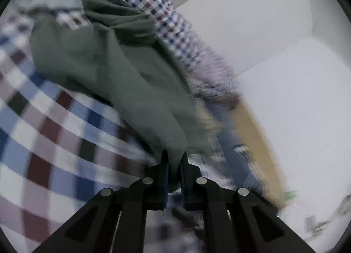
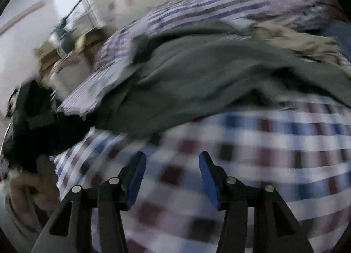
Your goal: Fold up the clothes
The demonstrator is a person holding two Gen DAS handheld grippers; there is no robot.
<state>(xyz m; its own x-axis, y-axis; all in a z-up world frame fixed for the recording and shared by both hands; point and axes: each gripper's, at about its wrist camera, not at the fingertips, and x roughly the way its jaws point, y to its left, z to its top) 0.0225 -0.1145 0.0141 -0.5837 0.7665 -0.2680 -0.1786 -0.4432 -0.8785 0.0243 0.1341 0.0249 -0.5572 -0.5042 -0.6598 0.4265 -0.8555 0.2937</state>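
A fold of the grey-green garment [image 1: 122, 66] is pinched between the blue pads of the left gripper [image 1: 174, 160], whose jaws are drawn narrow on the cloth. From the pinch the fabric is seen to run forward and to the left of the jaws, where it is bunched in thick creases over the checked bedsheet [image 1: 50, 134]. The sheet, in white, blue and maroon squares, is spread to the left of and below the left jaws and is heavily smeared by motion blur. Ahead of the jaws and to their right, a second stretch of finer checked cloth [image 1: 169, 22] is draped along the edge of the garment; whether it is the same sheet or another item cannot be told. A white wall [image 1: 285, 77] is seen to the right of the jaws.

In the right wrist view, the right gripper [image 2: 172, 169] is held with its jaws about halfway apart, and nothing is caught between the blue pads [image 2: 137, 178]. Beneath and just ahead of them the checked bedsheet [image 2: 263, 147] is spread. The grey-green garment [image 2: 208, 81] is heaped farther ahead of the jaws, apart from the fingertips. A dark, blurred mass [image 2: 33, 125] is seen to the left of the jaws and cannot be identified.
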